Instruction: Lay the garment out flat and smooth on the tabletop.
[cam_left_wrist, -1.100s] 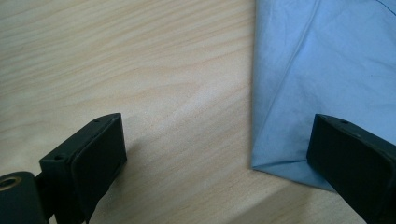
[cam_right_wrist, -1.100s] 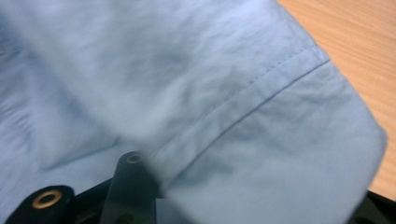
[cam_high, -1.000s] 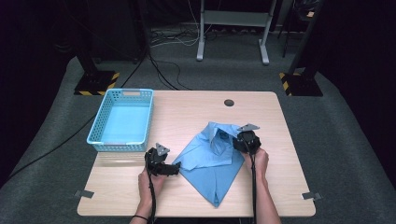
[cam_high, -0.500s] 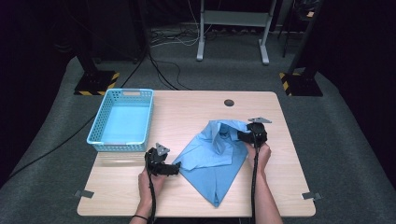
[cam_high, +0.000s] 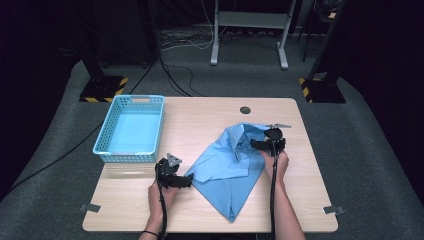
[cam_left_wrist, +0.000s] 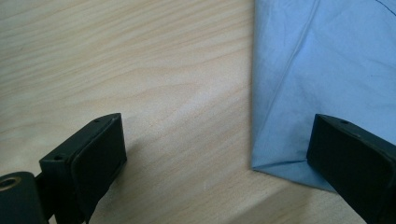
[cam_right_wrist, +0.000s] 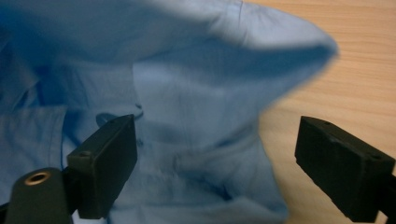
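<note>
My right gripper (cam_high: 257, 144) has slid outward over the last second, from above the middle of the shirt (cam_high: 227, 170) toward its far right edge, and the cloth has opened out with it: the bunched top part now lies flatter and wider. I read that as a spreading stroke just finished, so the shirt is closer to lying flat, though a raised fold stays up near the collar.

The shirt lies on the right half of the table (cam_high: 200, 115), one corner pointing at the near edge. The basket (cam_high: 102, 142) sits well apart at the far left with nothing in it.

In the right gripper view my jaws stand wide apart with nothing between them; the humped shirt (cam_right_wrist: 187, 93) lies ahead and under the left jaw, bare wood under the right one. My right hand (cam_high: 276, 167) rests at the shirt's right edge, forearm coming straight up from the near side.

My left gripper (cam_high: 187, 179) has not moved. It sits low at the shirt's left corner, jaws also spread wide: in the left gripper view the folded corner of the shirt (cam_left_wrist: 327, 70) lies just inside the right jaw, unpinched. My left hand (cam_high: 159, 195) holds it level over the table.
</note>
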